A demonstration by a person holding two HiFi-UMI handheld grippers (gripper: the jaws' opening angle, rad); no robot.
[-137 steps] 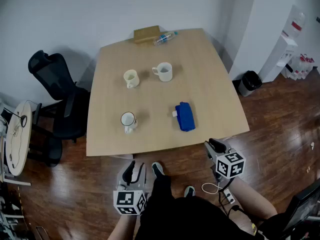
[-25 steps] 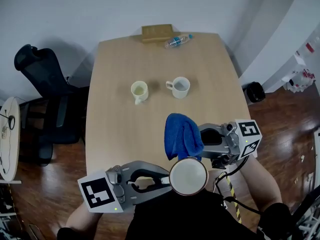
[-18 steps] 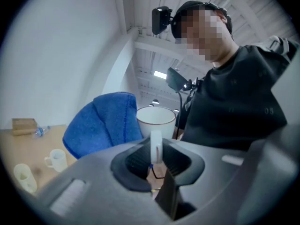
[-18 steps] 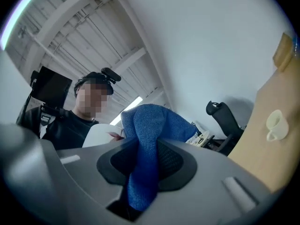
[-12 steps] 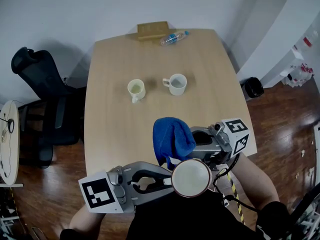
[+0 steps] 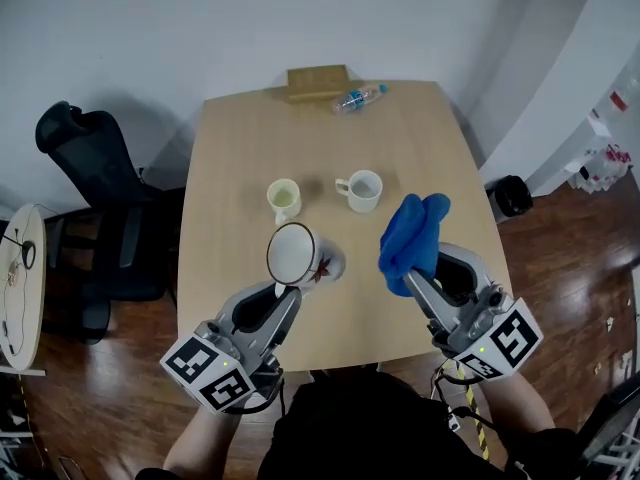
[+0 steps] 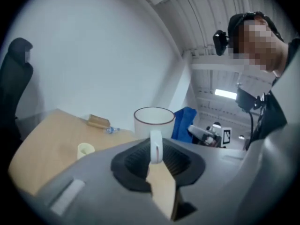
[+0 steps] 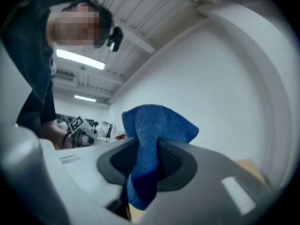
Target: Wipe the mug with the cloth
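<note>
Furthest left, a black office chair (image 6: 95,198) stands beside the pale wooden table (image 6: 230,158). Next comes the left gripper (image 6: 283,290), raised over the near left part of the tabletop. Its jaws are closed on the handle of a white ceramic mug with a dark red rim (image 6: 300,255). The mug is held in the air, tilted so that its mouth faces up toward the head camera, and a reddish leaf print shows on its side. The left gripper view shows the handle pinched between the black ribbed pads, with the body of the mug beyond them.

Farther back on the table sit a small cream-yellow cup (image 6: 284,199) and, to its right and apart from it, a plain white cup (image 6: 362,190). At the far edge lie a flat wooden block (image 6: 316,82) and, just beside it, a clear plastic bottle (image 6: 358,97) on its side.

To the right of the held mug and not touching it, the right gripper (image 6: 412,273) has its jaws clamped on a bright blue cloth (image 6: 412,230). Most of the cloth is bunched above the pads, and a loose end hangs below them. Far right, a black waste bin (image 6: 511,194) stands on the dark wooden floor (image 6: 570,258).
</note>
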